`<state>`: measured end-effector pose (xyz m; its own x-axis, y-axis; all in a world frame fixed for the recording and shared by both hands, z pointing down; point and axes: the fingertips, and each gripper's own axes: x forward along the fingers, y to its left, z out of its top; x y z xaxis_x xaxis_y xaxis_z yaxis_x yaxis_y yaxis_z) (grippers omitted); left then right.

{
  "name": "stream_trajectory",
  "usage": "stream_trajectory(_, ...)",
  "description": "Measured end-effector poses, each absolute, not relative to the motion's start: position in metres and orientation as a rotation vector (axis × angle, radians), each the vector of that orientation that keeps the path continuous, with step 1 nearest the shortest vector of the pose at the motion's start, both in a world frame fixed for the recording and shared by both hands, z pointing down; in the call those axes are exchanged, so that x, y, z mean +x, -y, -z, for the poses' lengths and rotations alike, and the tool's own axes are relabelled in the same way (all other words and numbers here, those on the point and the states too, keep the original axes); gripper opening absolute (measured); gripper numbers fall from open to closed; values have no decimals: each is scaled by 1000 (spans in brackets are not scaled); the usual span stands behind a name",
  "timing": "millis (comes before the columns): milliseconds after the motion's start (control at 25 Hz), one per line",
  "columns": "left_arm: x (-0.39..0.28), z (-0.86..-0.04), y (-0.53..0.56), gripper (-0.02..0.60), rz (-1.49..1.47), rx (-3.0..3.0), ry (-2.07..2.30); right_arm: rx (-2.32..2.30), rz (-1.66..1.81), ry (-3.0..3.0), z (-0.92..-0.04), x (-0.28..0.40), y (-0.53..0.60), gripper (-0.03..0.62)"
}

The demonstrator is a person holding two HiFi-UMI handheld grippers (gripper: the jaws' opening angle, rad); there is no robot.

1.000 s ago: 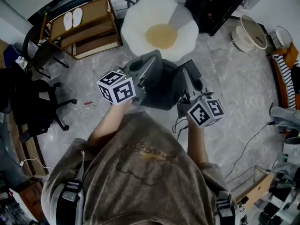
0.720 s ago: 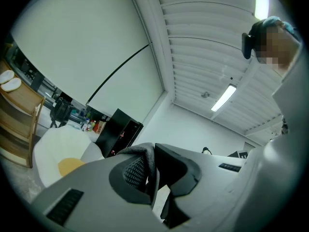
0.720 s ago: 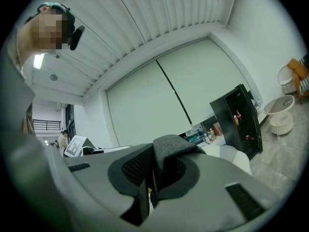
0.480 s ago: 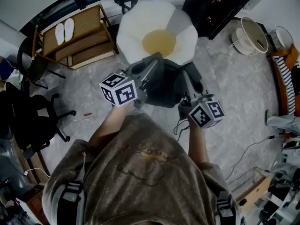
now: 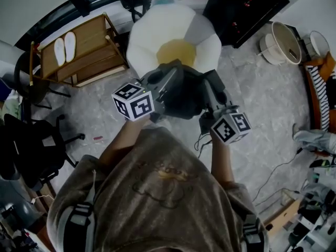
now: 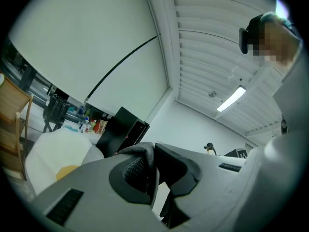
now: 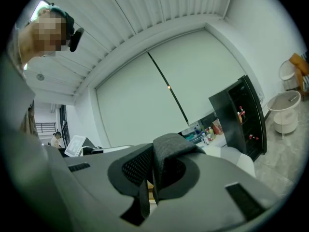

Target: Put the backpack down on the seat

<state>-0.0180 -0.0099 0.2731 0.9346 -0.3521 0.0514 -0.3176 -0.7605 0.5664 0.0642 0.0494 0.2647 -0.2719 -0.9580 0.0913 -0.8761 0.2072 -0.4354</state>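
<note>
Black office chair (image 5: 31, 151): one, at the far left on the pale marbled floor (image 5: 262, 98). Wooden rack (image 5: 89, 56): one, left and far, with white slippers (image 5: 65, 40), two, lying side by side on its top shelf. Left gripper (image 5: 168, 80): one, marker cube toward the person, jaws clamped on the left strap (image 6: 142, 156), a dark woven band folded between the pads. Backpack (image 5: 184, 96): one, at centre, dark grey to black, of soft matte fabric, bunched and slumped. It is held up between the two grippers by its straps. It sits on the near side of the seat, and from the head view its far edge overlaps the seat's near petals and part of the yellow middle. Whether it rests on the seat cannot be told. Seat (image 5: 152, 35): one, far centre, flower-shaped, with white rounded petals, one grey petal at the right and a yellow centre. Right gripper (image 5: 214, 88): one, jaws closed on the right strap (image 7: 166, 151), a dark woven band looped over between the pads. Straps gripped: two, one per gripper. Black cabinet (image 5: 244, 7): one, far right of the seat. Round white container (image 5: 281, 41): one, right of the cabinet, on the floor.
</note>
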Motion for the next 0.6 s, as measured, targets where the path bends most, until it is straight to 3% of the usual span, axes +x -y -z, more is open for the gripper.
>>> stream_trajectory(600, 14, -284, 124, 26, 51, 2477, 473, -1763, 639, -2273, -278, 100, 62, 32)
